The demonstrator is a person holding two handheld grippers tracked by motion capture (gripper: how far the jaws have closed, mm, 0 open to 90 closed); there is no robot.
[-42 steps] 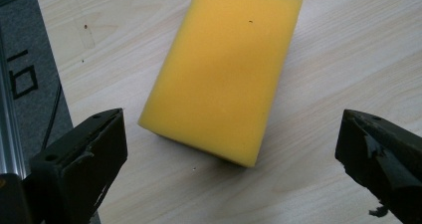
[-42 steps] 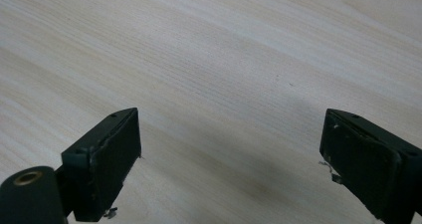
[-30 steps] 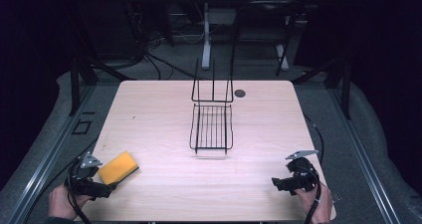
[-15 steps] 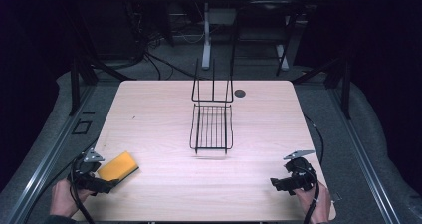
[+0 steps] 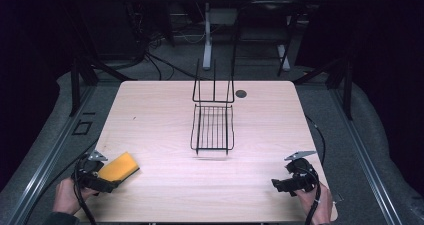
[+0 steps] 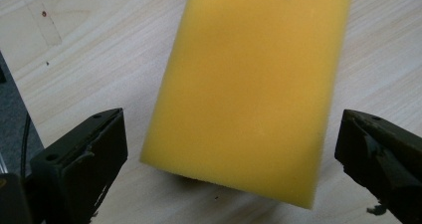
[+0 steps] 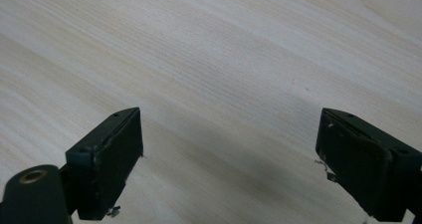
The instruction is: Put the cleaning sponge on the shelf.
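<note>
Left gripper view – jaws straddle sponge [image 6: 249,84], untouched.

High view dim and soft, surroundings near black, only the wooden table [image 5: 150,120] lit from above; faint shadow under the wire rack [image 5: 212,127]. Gripper views brighter, even light, no glare. Yellow sponge [image 6: 249,84] slightly soft, thin shadow at its near edge. Jaw edges blurred; soft shadow patch on wood in right gripper view
</note>
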